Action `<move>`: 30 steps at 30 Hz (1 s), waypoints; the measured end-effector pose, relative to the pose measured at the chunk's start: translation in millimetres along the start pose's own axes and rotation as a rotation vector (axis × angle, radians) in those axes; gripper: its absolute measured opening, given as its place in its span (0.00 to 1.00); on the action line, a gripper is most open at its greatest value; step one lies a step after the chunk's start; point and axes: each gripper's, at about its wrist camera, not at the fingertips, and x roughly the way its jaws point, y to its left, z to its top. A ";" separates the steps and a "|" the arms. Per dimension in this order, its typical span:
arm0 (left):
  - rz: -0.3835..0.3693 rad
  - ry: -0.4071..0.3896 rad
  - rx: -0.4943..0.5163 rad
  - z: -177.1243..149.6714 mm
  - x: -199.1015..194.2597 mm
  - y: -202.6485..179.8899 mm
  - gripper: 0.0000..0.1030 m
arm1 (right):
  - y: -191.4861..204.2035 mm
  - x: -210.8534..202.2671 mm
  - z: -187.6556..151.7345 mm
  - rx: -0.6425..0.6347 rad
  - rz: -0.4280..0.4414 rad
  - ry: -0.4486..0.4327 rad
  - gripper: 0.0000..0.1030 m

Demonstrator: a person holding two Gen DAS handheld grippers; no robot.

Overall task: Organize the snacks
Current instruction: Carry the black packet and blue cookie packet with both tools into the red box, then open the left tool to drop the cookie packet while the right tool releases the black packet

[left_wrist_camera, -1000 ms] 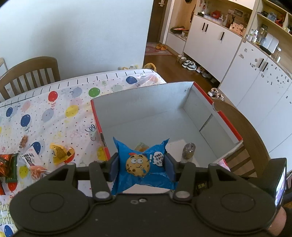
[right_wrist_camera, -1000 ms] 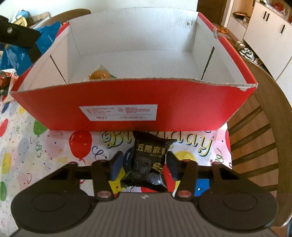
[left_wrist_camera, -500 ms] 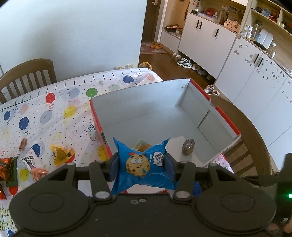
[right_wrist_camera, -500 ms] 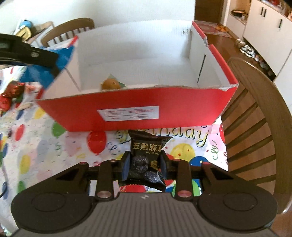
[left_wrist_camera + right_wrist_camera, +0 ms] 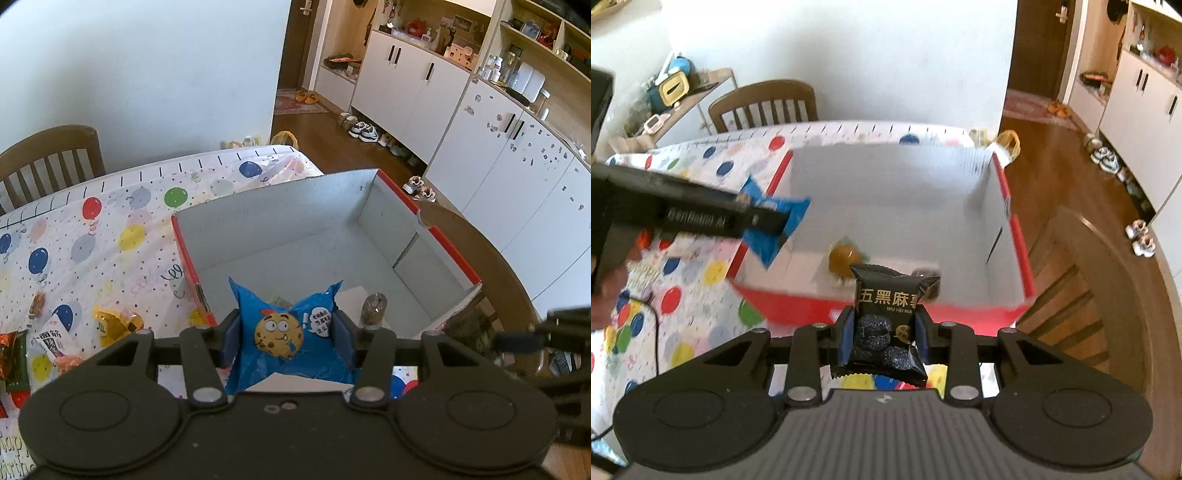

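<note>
Both grippers' fingers pinch soft, light packets above the red box (image 5: 979, 314): blue cookie packet (image 5: 284, 332), black packet (image 5: 886, 325). Hold their middles gently.

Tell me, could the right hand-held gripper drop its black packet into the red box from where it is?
Probably yes. The right hand-held gripper holds the black packet above the red box's near wall, and the box is open-topped and mostly empty.
</note>
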 end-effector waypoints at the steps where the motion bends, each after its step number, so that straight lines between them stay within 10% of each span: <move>1: 0.003 0.000 0.002 1.5 1.0 -0.3 0.48 | -2.2 4.5 5.9 -0.001 -0.008 -0.008 0.31; 30: 0.165 0.188 0.017 33.2 113.8 -21.1 0.48 | -41.5 141.5 44.7 -0.079 0.052 0.151 0.31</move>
